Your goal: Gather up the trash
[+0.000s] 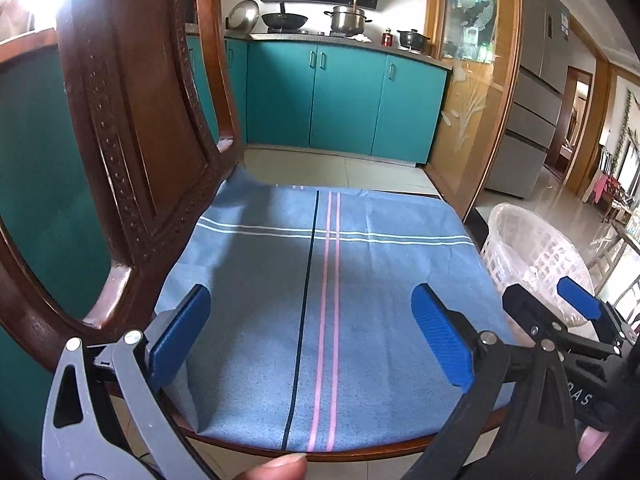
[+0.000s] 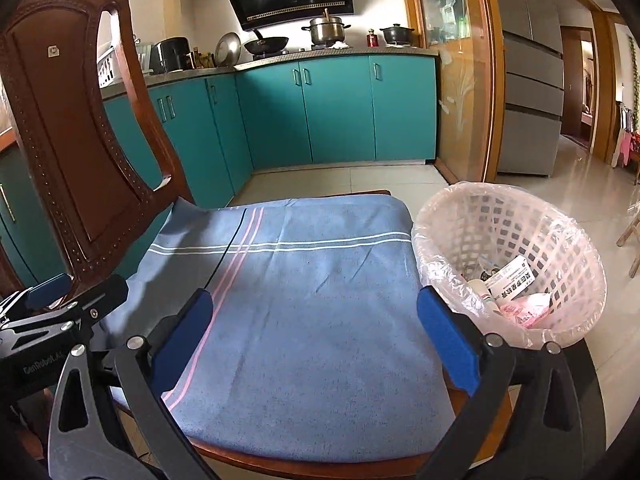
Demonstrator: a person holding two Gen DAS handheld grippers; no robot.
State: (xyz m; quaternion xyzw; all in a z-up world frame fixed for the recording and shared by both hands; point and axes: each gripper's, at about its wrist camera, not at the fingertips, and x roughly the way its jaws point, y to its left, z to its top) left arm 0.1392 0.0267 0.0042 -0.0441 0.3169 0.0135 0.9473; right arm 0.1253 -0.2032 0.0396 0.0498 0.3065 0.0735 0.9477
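Now both grippers hang side by side over a wooden chair (image 2: 76,152) whose seat is covered by a blue striped cloth (image 2: 304,320). The left gripper (image 1: 312,344) has its blue pads spread wide with nothing between them, only the cloth below; a fingertip (image 1: 276,468) shows at the lower edge of its view. The right gripper (image 2: 310,334) is likewise spread wide and empty, just beside the left gripper on its right.

To the right of the right gripper, just beside the seat's edge, stands a white lattice basket (image 2: 568,248) lined with a thin plastic bag. Trash (image 2: 512,284) lies in its bottom: a printed paper packet, a pink wrapper and some small pieces too jumbled to name. Ahead of both grippers, beyond the seat, run teal kitchen cabinets (image 2: 332,116) with pots on the counter above.
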